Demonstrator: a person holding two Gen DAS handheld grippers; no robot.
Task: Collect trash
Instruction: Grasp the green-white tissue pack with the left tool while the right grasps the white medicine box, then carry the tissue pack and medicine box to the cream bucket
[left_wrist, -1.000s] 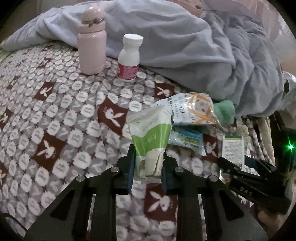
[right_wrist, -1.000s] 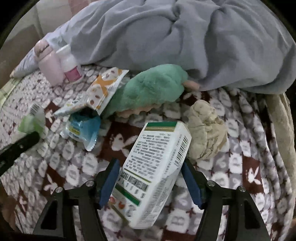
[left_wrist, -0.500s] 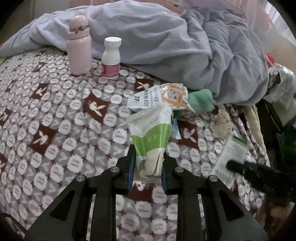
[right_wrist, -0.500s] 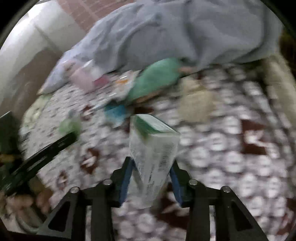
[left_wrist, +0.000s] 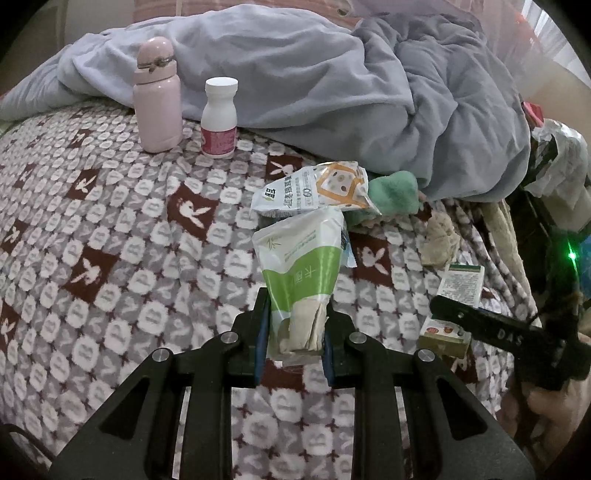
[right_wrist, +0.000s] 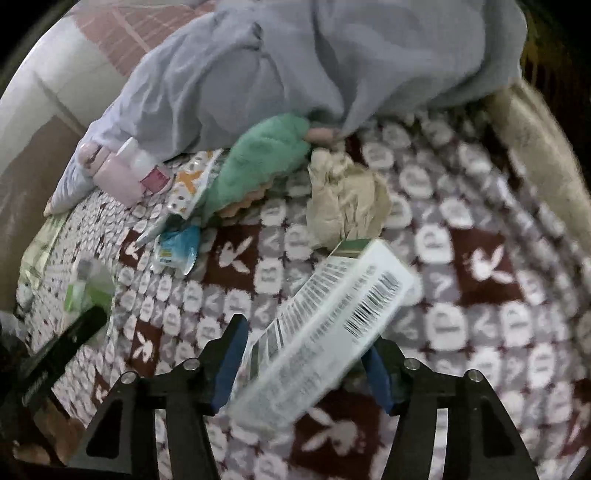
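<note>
My left gripper (left_wrist: 293, 332) is shut on the bottom end of a green-and-white tissue pack (left_wrist: 303, 266), held upright above the patterned blanket (left_wrist: 110, 221). My right gripper (right_wrist: 303, 343) has a white box with barcodes (right_wrist: 340, 302) lying slantwise between its blue pads; its jaws are opening while the pads still touch the box. The same box (left_wrist: 463, 282) shows at the right of the left wrist view. On the blanket lie a snack wrapper (left_wrist: 321, 188), a blue wrapper (right_wrist: 177, 251) and a crumpled beige paper (right_wrist: 343, 199).
A pink flask (left_wrist: 157, 96) and a white pill bottle (left_wrist: 219, 118) stand at the back left. A grey duvet (left_wrist: 332, 81) is heaped across the back, with a green plush thing (right_wrist: 266, 155) at its edge. The bed's edge (right_wrist: 535, 147) runs along the right.
The box has turned in the right jaws from end-on to slantwise, and the right gripper has rolled. The left gripper has drawn back a little with the tissue pack.
</note>
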